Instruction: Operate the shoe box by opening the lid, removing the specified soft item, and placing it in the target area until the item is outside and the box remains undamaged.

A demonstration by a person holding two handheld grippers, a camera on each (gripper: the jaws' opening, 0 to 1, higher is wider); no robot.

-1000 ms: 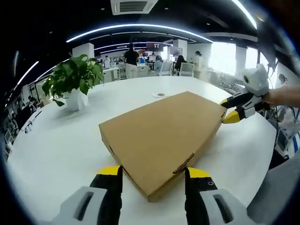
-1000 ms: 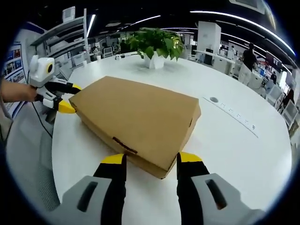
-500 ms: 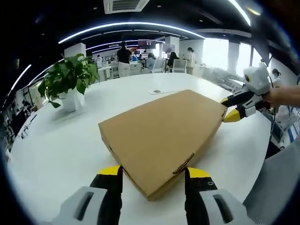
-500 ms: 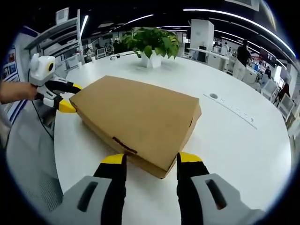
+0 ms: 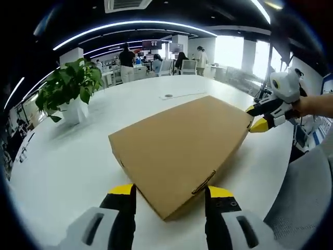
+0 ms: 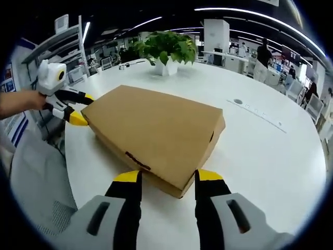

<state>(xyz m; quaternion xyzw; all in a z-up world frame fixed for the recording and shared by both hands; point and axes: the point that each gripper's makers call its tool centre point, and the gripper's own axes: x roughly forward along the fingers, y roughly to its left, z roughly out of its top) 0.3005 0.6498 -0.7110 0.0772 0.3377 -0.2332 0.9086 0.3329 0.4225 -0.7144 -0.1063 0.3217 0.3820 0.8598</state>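
A closed brown cardboard shoe box [image 5: 179, 148] lies flat on the round white table [image 5: 67, 161], lid down. My left gripper [image 5: 169, 194] stands open, its yellow-tipped jaws either side of the box's near corner. My right gripper [image 5: 252, 119], held by a hand, is at the opposite corner, jaws apart around that edge. In the right gripper view the same box [image 6: 156, 130] reaches toward me, with my right gripper [image 6: 167, 178] open astride its near corner. My left gripper [image 6: 85, 109] is open at the far left corner. The box's contents are hidden.
A potted green plant [image 5: 70, 91] [image 6: 166, 49] stands on the table beyond the box. A small round port [image 6: 238, 101] is set in the tabletop. Grey chair fabric [image 5: 302, 198] lies beside the table edge. People and desks fill the office behind.
Both views have shifted slightly with the hands. The box stays shut and in place, and both grippers keep their positions at its corners.
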